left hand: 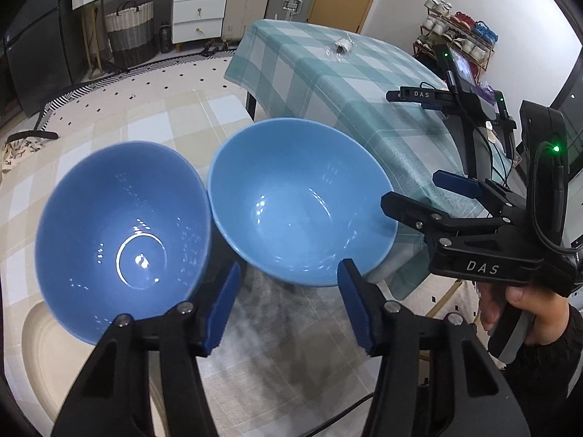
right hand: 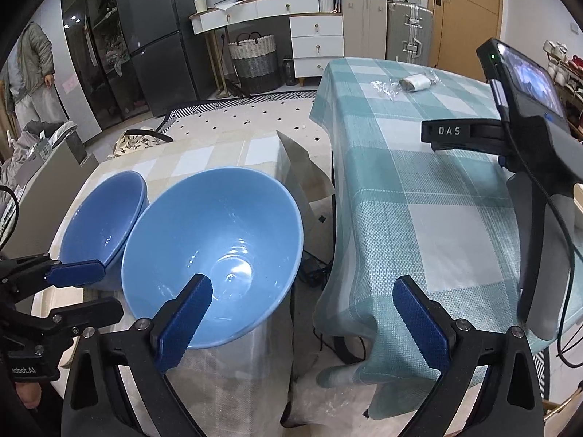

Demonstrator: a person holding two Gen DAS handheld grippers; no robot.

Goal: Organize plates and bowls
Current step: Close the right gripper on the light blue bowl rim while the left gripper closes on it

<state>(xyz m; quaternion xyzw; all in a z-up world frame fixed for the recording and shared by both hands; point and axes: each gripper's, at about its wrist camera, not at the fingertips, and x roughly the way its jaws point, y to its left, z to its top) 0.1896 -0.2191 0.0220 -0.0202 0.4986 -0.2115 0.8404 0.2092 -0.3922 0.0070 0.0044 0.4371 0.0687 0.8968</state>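
Two blue bowls stand side by side on a beige checked tablecloth (left hand: 189, 120). The darker bowl (left hand: 124, 233) is on the left and also shows in the right wrist view (right hand: 102, 218). The lighter bowl (left hand: 298, 204) is to its right, near the table's right edge, and also shows in the right wrist view (right hand: 215, 251). My left gripper (left hand: 288, 306) is open and empty, just before the gap between the bowls. My right gripper (right hand: 302, 324) is open and empty, its left finger (right hand: 186, 324) over the lighter bowl's near rim. A beige plate (left hand: 40, 357) lies under the darker bowl's near left side.
A second table with a teal checked cloth (right hand: 419, 189) stands to the right across a narrow gap, with a small wrapped item (right hand: 415, 83) at its far end. A phone on a stand (right hand: 528, 87) sits at its right. Drawers, a basket and suitcases line the back wall.
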